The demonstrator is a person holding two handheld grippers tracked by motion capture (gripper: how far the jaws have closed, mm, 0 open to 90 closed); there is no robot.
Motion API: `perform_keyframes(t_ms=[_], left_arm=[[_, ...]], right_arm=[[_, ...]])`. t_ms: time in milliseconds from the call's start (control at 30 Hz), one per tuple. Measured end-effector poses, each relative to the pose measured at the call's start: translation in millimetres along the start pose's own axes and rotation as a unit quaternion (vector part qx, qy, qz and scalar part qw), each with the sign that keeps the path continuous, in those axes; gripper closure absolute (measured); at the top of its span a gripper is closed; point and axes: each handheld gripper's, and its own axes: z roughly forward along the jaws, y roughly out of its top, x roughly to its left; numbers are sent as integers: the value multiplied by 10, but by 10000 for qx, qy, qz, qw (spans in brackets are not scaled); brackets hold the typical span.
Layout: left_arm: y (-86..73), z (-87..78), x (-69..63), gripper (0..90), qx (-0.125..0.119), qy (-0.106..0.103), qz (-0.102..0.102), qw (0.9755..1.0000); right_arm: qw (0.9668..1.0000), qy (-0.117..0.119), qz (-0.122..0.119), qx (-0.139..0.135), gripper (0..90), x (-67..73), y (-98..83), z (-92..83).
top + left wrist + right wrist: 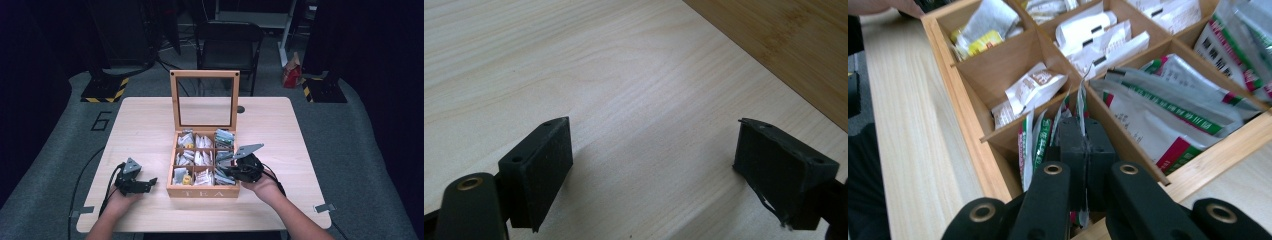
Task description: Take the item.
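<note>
**Mia:** When we looked from the high view, where was everything?

**Ben:** A wooden tea box [202, 191] sat in the middle of the desk [145, 125] with its glass lid [204, 99] standing up. The left gripper [148, 182] rested on the desk just beside the box. The right gripper [226, 168] reached into the box at its near right corner.

**Mia:** And the left gripper view?

**Ben:** Its jaws stood wide apart with nothing between them, just bare desk and the side of the box [794, 45].

**Mia:** And the right gripper view?

**Ben:** The right gripper [1081, 142] was squeezed tight on a thin tea packet [1081, 107], holding it low down. The packet stood on its edge in the near corner compartment, next to other packets [1035, 137].

**Mia:** How would it feel?

**Ben:** I think very light, floppy and a bit slippery. Pinching its flat sides seemed best, gently, so it would not tear.
</note>
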Motion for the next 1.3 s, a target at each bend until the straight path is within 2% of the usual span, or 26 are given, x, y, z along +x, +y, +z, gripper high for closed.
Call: perform_keyframes(t_ms=[333, 500, 700, 800, 1300], left_arm=[[1, 3, 0, 151, -8, 6, 1, 10000], [1, 3, 2, 151, -9, 8, 7, 10000], [3, 2, 5, 151, -6, 14, 41, 10000], [0, 4, -2, 151, -11, -6, -24, 10000], [1, 3, 1, 151, -6, 8, 7, 10000]], right_arm=[[9998, 55, 12, -207, 896, 12, 141, -240], [9996, 79, -63, -278, 896, 14, 207, -335], [9994, 32, -90, -340, 896, 11, 243, -430], [9992, 17, -38, -397, 896, -8, 259, -491], [9984, -138, 106, -539, 894, -123, 325, -754]])
